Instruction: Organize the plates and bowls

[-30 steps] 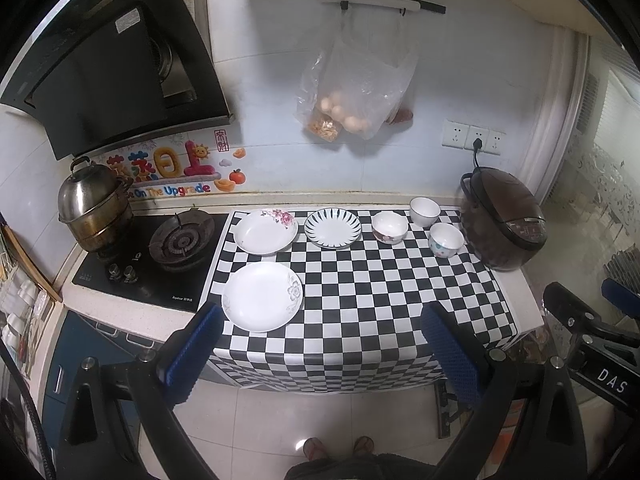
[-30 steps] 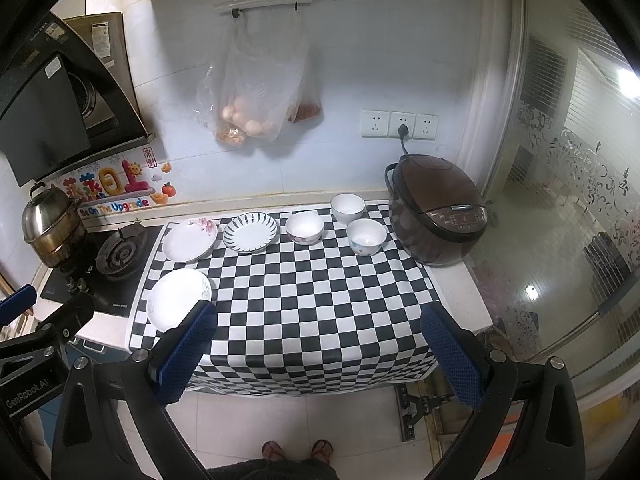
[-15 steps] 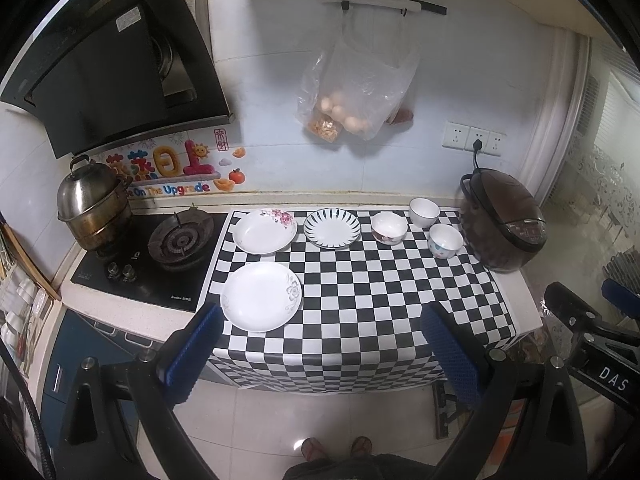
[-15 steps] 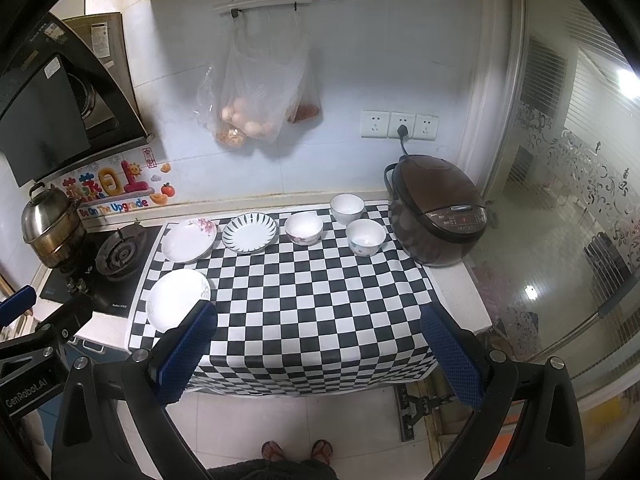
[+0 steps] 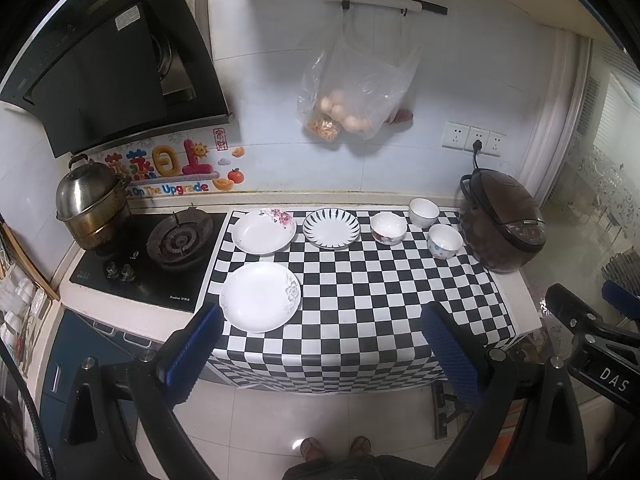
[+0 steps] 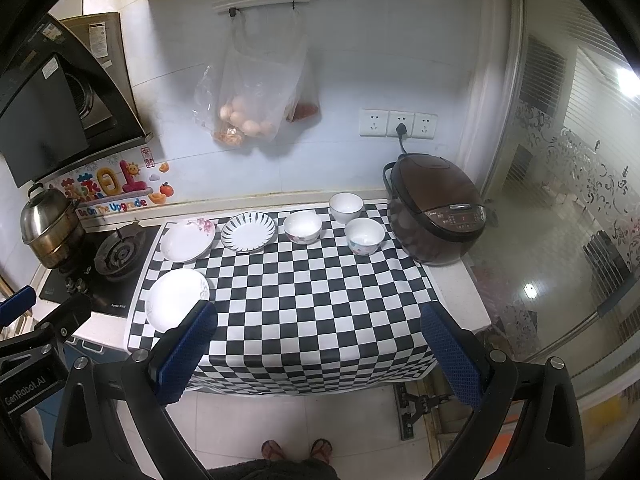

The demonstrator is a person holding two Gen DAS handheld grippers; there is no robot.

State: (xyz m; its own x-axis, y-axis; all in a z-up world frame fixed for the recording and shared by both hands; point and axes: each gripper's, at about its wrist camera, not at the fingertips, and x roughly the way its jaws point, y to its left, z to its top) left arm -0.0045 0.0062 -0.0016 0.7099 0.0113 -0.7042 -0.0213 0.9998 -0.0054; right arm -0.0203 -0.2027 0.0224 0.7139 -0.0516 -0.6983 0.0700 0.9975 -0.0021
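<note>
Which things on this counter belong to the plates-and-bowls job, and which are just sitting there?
Job:
plain white plate
pink-flowered white plate
black-striped white plate
three small white bowls

Just sitting there:
brown rice cooker
steel steamer pot
black gas hob
hanging clear plastic bag

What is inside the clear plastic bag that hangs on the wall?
The clear plastic bag holds several pale round eggs and something orange and crumbly at the bottom. A second bag with red contents hangs behind, mostly covered.
</note>
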